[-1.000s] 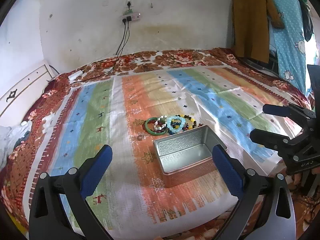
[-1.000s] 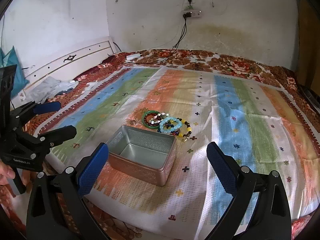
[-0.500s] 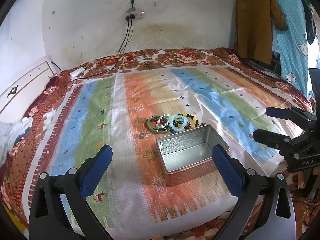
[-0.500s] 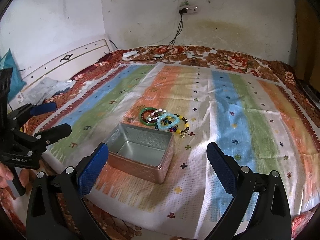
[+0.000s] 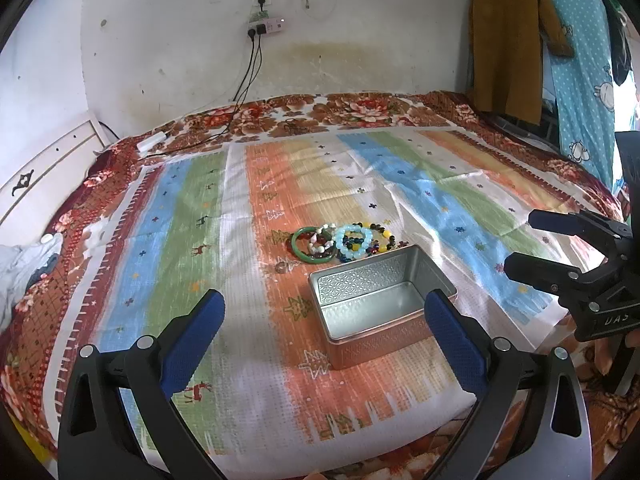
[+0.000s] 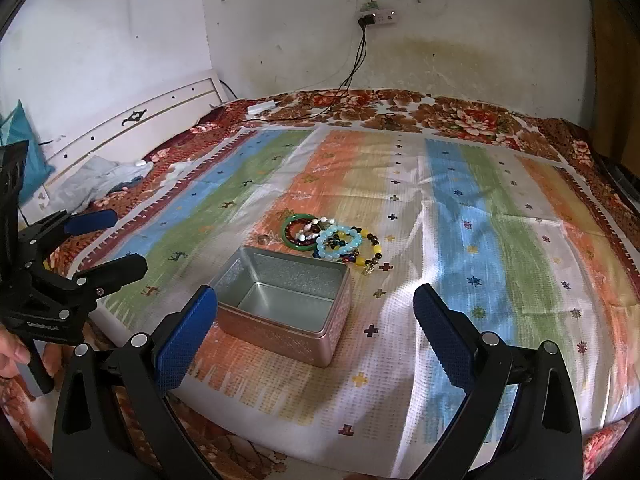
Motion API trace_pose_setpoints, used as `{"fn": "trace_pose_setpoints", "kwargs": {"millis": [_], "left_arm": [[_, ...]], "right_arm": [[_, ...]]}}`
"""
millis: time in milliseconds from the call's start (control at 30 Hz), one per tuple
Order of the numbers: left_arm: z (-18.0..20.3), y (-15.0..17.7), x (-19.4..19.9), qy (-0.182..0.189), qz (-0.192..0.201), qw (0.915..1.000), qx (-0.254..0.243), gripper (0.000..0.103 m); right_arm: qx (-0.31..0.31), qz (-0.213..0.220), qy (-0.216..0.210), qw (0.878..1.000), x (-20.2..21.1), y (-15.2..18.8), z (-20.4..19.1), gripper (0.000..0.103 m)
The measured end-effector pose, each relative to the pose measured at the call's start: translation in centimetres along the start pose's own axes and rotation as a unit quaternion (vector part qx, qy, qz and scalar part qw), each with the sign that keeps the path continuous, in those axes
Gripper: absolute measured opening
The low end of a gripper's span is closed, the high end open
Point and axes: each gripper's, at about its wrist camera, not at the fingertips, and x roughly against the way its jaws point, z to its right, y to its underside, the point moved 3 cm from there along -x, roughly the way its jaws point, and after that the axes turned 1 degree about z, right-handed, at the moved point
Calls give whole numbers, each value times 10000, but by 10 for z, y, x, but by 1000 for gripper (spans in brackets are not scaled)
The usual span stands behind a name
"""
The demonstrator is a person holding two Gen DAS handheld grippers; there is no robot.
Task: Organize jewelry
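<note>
left gripper (image 5: 324, 322): jaws standing wide apart, gripping nothing, hovering over the near edge of the bed; blue pads (image 5: 454, 346) framing the tin from this camera.
right gripper (image 6: 315, 318): also spread wide, carrying nothing; in the left wrist view it is showing at 3 o'clock (image 5: 524, 246), off the tin's side.
tin box (image 5: 380, 300): one, lidless, sitting at about 5 o'clock from the bracelets, interior showing bare metal, nothing lying in it.
bracelets (image 5: 344, 240): one cluster lying just beyond the tin's far rim, near it, contact hard to tell.
count: I'm making out one green bangle (image 5: 306, 242), one pale blue bead bracelet (image 5: 354, 240), one white and red bead strand inside the bangle, one yellow and dark bead strand (image 6: 370, 250), plus dark beads underneath. They're overlapping, so exact total is not readable.
small item (image 5: 282, 267): one tiny object lying at 8 o'clock from the bangle; too small to identify.
striped cloth (image 5: 200, 264): one, lying over the floral bedspread (image 5: 352, 110).
wall strip (image 5: 266, 26): one power strip with black cables hanging down to the bed.
clothes (image 5: 506, 36): hanging at 2 o'clock, cut off by the frame edge.
hand (image 6: 12, 354): only fingertips showing on the left gripper's handle, rest cropped.
headboard (image 6: 132, 120): one, white, running along 10 o'clock.
</note>
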Motion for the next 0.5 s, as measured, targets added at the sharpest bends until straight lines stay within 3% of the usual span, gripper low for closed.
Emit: {"fn": "trace_pose_setpoints", "kwargs": {"millis": [500], "left_arm": [[0,2,-3,-19,-80,10000,-7,98]], "right_arm": [[-71,-46,55,9999,-4,-1,5,99]]}}
